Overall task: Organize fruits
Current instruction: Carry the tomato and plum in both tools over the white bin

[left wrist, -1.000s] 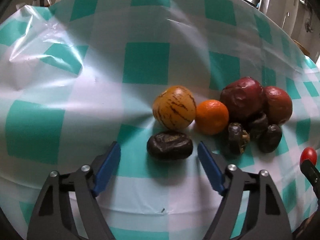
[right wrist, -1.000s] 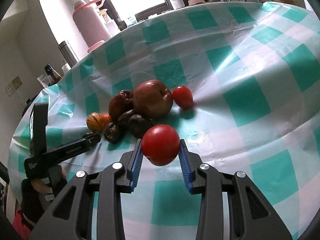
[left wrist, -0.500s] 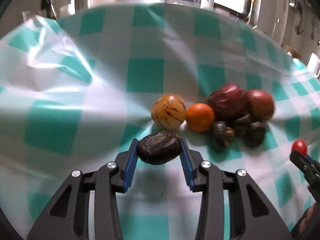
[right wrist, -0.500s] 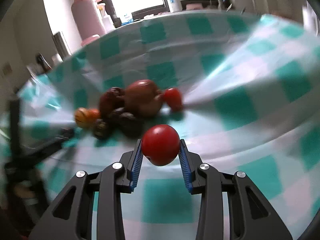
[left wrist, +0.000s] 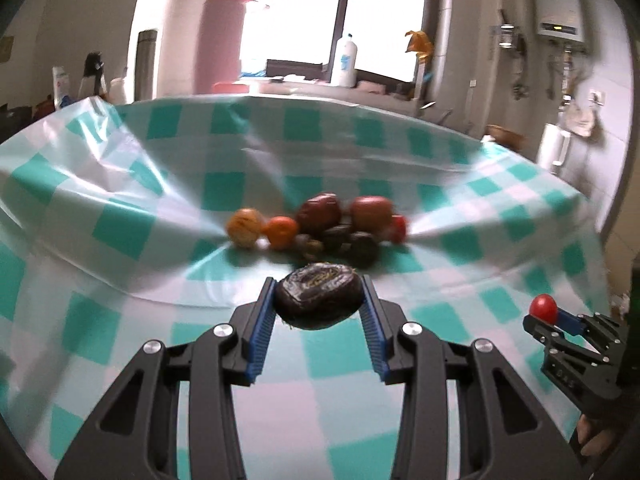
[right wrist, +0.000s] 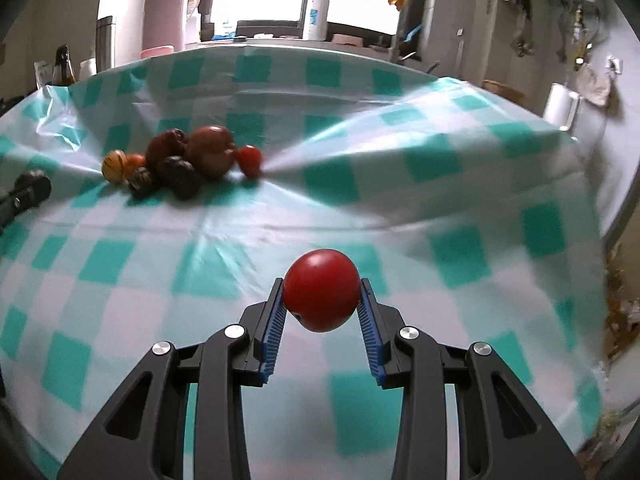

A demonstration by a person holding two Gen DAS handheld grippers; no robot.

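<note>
I see a tabletop point(left wrist: 120, 320) under a glossy cloth point(right wrist: 360, 168) of teal and white checks, creased and puckered toward the fruit pile point(left wrist: 320, 228) in the middle. Behind it a bright window washes out; on the sill stand a white bottle point(right wrist: 318, 12) and a pink flask point(right wrist: 166, 8), with a steel flask point(right wrist: 105, 40) to the left. On the right wall hang a white heater point(left wrist: 558, 10) and some utensils too blurred to name.

My left tongs point(left wrist: 319, 300) grip a dark wrinkled fruit point(left wrist: 319, 296), both blue pads pressed on its sides, lifted clear of the cloth in front of the pile. My right tongs point(right wrist: 322, 292) are clamped on a tomato point(right wrist: 322, 290), held over the cloth well to the right of the pile; in the left view I see them small at the right edge, with fingers point(left wrist: 596, 440) partly cut off below.

The pile blurs: a striped yellow fruit point(right wrist: 114, 165) and an orange point(right wrist: 135, 162) at the left, two large reddish-brown fruits behind, dark lumps in front, a small tomato point(right wrist: 250, 160) at the right. How many dark lumps there are I cannot tell. A black shape point(right wrist: 24, 196) at the right view's left edge is cut off.
</note>
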